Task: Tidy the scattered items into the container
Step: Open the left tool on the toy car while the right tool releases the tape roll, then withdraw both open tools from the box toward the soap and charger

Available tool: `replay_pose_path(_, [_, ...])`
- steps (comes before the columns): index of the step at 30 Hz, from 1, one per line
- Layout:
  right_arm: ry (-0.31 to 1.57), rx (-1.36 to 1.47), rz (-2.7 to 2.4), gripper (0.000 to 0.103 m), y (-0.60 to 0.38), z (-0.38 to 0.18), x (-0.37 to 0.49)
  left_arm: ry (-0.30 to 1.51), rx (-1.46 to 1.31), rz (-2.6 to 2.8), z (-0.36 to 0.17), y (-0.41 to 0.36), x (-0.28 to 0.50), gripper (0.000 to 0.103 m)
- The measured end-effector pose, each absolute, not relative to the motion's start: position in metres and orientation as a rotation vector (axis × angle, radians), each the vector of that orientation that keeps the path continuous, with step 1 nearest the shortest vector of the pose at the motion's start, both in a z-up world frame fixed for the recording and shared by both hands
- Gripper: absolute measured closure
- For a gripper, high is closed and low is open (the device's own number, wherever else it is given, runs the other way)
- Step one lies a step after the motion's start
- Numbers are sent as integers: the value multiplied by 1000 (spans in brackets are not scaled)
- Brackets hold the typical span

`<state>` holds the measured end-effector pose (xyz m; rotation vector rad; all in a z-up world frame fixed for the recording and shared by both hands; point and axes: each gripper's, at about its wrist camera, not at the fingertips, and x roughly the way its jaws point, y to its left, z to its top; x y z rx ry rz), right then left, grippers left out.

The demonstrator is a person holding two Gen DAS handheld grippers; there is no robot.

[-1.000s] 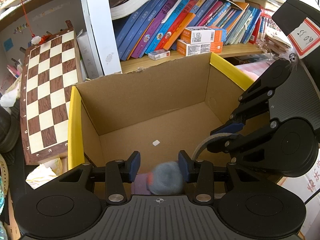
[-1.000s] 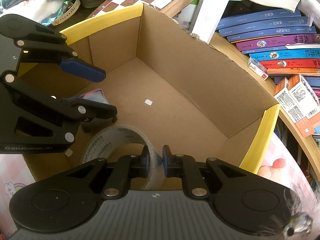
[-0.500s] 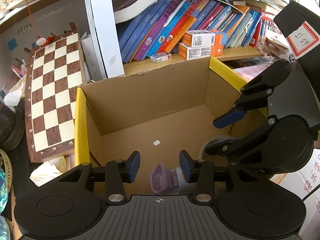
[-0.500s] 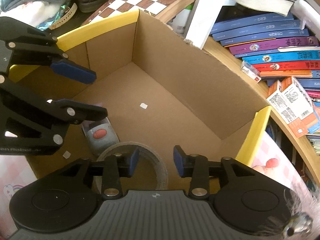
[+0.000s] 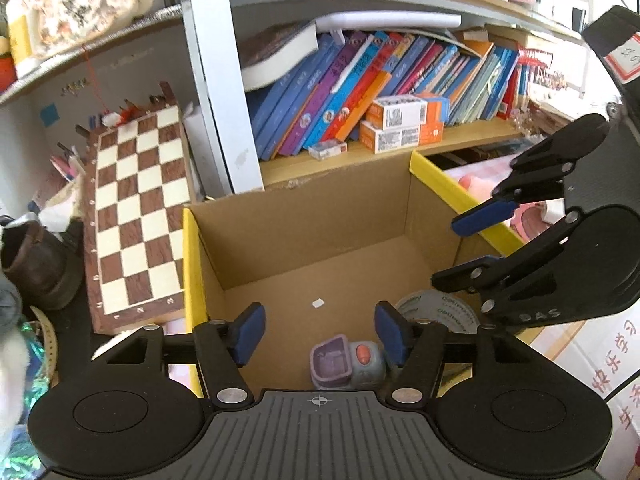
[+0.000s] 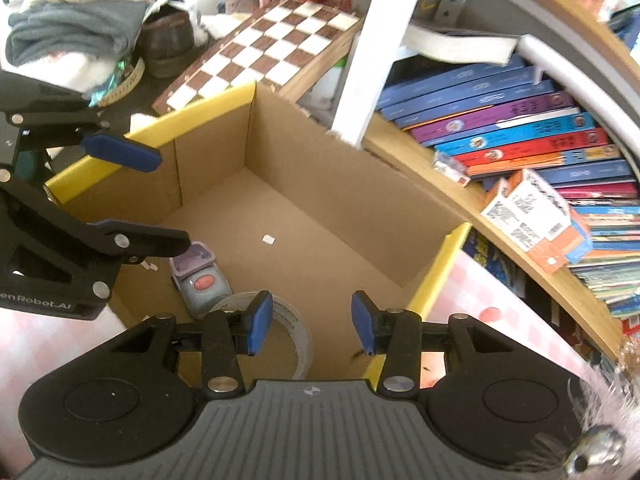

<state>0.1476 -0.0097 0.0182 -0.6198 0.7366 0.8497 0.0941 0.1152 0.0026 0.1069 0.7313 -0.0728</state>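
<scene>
Now both grippers hang over the cardboard box (image 5: 304,236), jaws spread wide and holding nothing: the left gripper (image 5: 320,330) and the right gripper (image 6: 312,318). Down on the box floor, a small grey toy (image 6: 200,280) lies near the front wall, with a tape roll (image 6: 296,332) touching it.

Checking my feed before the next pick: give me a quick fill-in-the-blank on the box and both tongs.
1. The tape roll and the small grey toy both lie inside the ____.
2. Both the left tongs and the right tongs are ____.
3. Left of the box leans a ____.

Missing words: box; open; chessboard
</scene>
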Motion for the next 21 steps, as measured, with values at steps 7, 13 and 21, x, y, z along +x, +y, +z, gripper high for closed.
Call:
replay_pose_path(7, [689, -567, 814, 58, -38, 42, 124, 682, 110, -56, 22, 110, 68, 37])
replay_pose_path(13, [668, -516, 785, 54, -61, 55, 105, 656, 106, -57, 33, 101, 45, 32])
replay_pose_path(21, [693, -459, 743, 47, -90, 55, 85, 661, 107, -79, 34, 87, 27, 30])
